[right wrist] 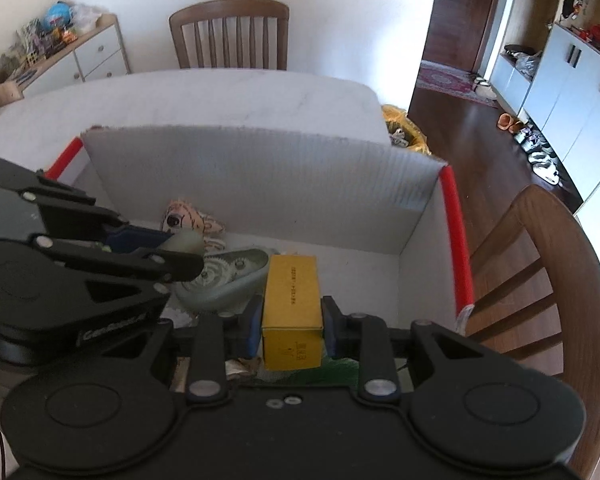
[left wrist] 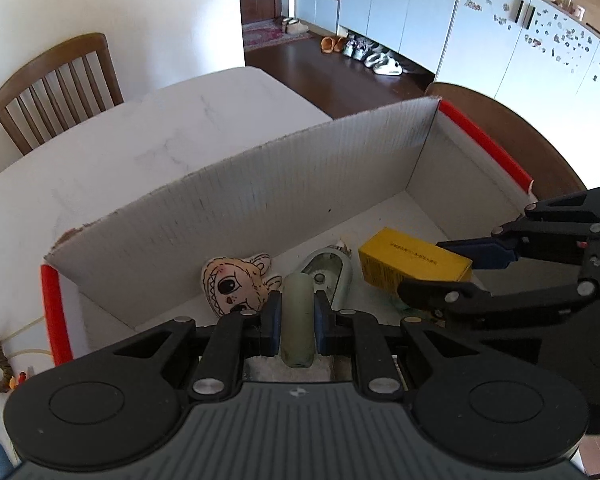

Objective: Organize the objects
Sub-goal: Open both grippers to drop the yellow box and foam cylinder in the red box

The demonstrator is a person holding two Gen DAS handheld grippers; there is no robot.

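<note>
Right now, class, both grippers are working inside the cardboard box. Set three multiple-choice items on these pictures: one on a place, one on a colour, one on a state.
1. Where does the cartoon-face plush lie?
A. on a chair
B. inside the cardboard box, by its tall wall
C. on the floor

2. What colour is the small carton between the right gripper's fingers?
A. yellow
B. blue
C. white

3. What is the state of the left gripper?
A. wide open, holding nothing
B. out of view
C. shut on a pale green cylinder

Answers:
1 B, the plush rests on the box floor against the wall.
2 A, its faces are yellow.
3 C, both pads press the cylinder's sides.
</note>
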